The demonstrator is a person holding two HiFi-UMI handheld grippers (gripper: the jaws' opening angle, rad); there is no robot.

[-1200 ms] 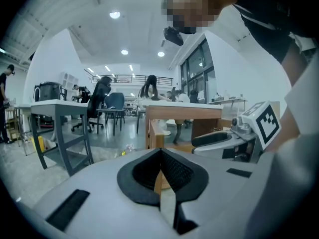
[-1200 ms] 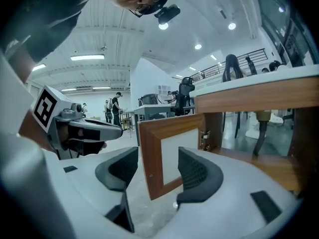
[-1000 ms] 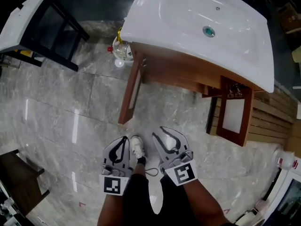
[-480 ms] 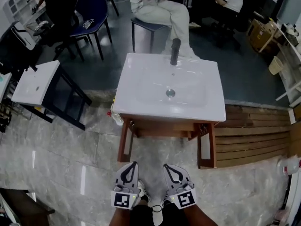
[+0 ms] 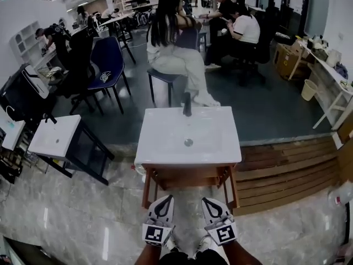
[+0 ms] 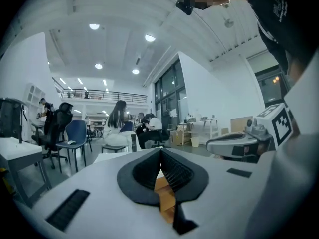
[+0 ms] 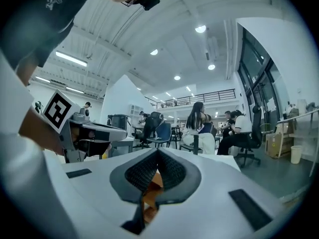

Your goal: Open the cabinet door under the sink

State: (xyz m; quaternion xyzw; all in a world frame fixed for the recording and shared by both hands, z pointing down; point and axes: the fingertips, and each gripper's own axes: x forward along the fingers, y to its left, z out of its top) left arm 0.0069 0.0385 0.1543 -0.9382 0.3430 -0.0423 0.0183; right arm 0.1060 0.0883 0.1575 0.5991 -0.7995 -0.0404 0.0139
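Observation:
The white sink (image 5: 187, 142) stands on a wooden cabinet (image 5: 187, 176) just ahead of me. Its two doors stand swung out toward me, the left door (image 5: 146, 190) and the right door (image 5: 233, 187). My left gripper (image 5: 165, 199) and right gripper (image 5: 208, 201) hang side by side in front of the cabinet, apart from it and pointing level. Both are shut with nothing between the jaws. In the left gripper view the left gripper (image 6: 160, 151) has its tips meeting, with the right gripper (image 6: 239, 146) beside it. The right gripper view shows the right gripper (image 7: 157, 152) closed too.
A second small white sink on a black stand (image 5: 55, 138) is at the left. Wooden slats (image 5: 287, 170) lie on the floor at the right. Beyond the sink a seated person (image 5: 176, 54), a blue chair (image 5: 107, 59) and desks fill the room.
Both grippers have risen from near the floor to sink height. The head view has lifted from the floor to the whole room. The right jaws have closed.

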